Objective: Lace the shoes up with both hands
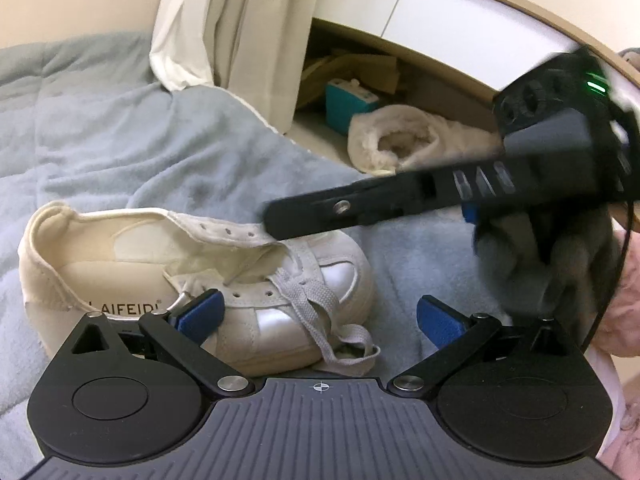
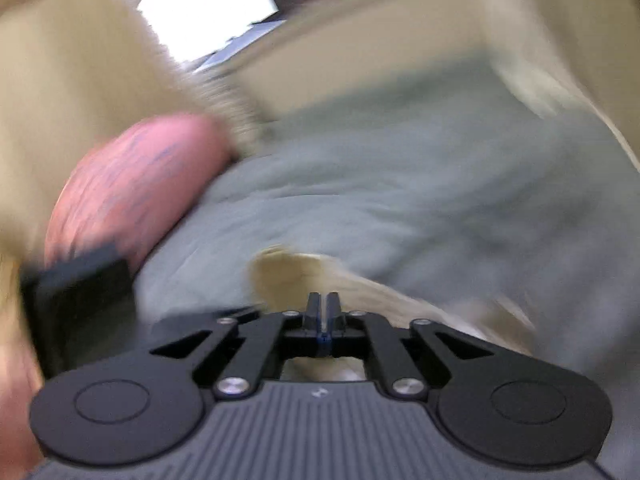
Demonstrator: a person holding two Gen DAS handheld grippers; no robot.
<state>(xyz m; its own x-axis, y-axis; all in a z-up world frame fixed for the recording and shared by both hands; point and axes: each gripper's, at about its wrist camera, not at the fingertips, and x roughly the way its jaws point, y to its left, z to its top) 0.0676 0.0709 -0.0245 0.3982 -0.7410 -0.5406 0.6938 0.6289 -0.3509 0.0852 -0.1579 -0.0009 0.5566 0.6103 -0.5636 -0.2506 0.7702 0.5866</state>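
A white low-top shoe lies on its side on a pale blue blanket, heel to the left. A grey lace crosses its lowest eyelets and trails loose over the toe edge. My left gripper is open, its blue pads straddling the near eyelet row and toe with nothing between them. My right gripper, held by a grey-gloved hand, reaches in from the right, its tip against the far eyelet flap. In the blurred right wrist view its fingers are together above a beige shoe part.
Beyond the blanket's edge lie a fluffy white slipper and a teal box under a white cabinet. A cream curtain hangs behind. A pink sleeve is at the right. A blurred pink shape sits left in the right wrist view.
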